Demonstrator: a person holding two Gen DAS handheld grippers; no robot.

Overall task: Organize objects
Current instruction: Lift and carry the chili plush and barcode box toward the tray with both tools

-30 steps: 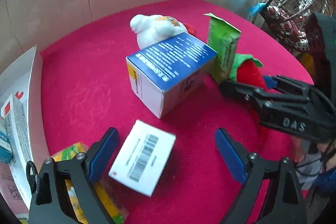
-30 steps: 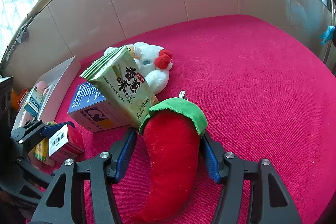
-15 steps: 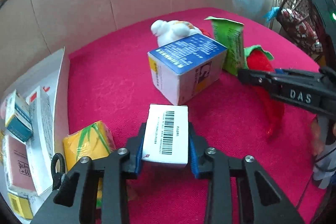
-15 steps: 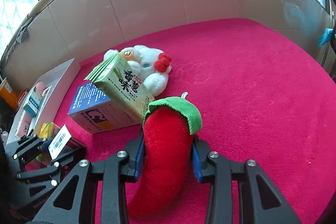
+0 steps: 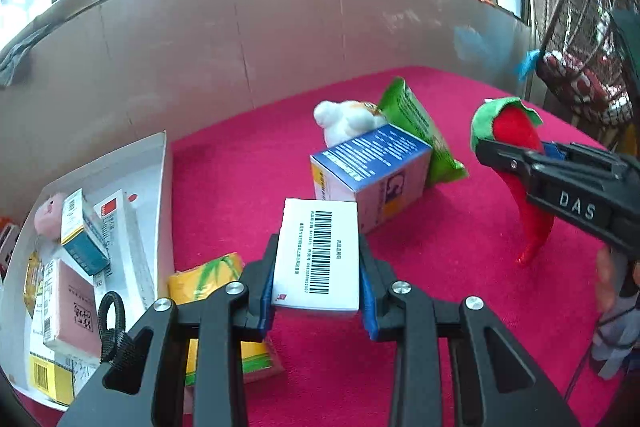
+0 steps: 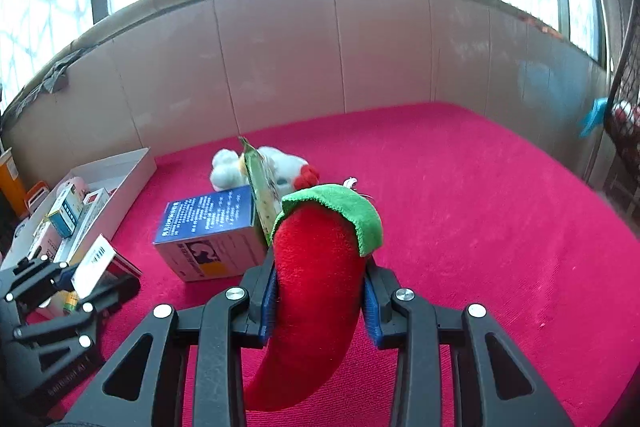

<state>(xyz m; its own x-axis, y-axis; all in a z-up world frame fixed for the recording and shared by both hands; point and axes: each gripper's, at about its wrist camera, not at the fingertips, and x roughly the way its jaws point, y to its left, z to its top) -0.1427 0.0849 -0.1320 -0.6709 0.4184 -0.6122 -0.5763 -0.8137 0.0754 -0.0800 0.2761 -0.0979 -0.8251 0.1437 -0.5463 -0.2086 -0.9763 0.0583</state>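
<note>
Two grippers loaded: left gripper [image 5: 318, 291] clamps white barcode box [image 5: 318, 259], lifted above red cloth [image 5: 440, 267]; right gripper [image 6: 320, 303] squeezes plush chili [image 6: 316, 275], raised beside blue box [image 6: 208, 227].

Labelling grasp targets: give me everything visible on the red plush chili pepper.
The red plush chili pepper is a soft, fuzzy fabric toy, curved and tapering to a point, with a green felt-like cap and a small metal loop at the top. It is clamped around its middle by the right gripper, whose blue-padded fingers press both sides. It stands cap up, tail hanging below the fingers, lifted off the red cloth surface. In the left wrist view its tip hangs free; nothing else appears to touch it.
</note>
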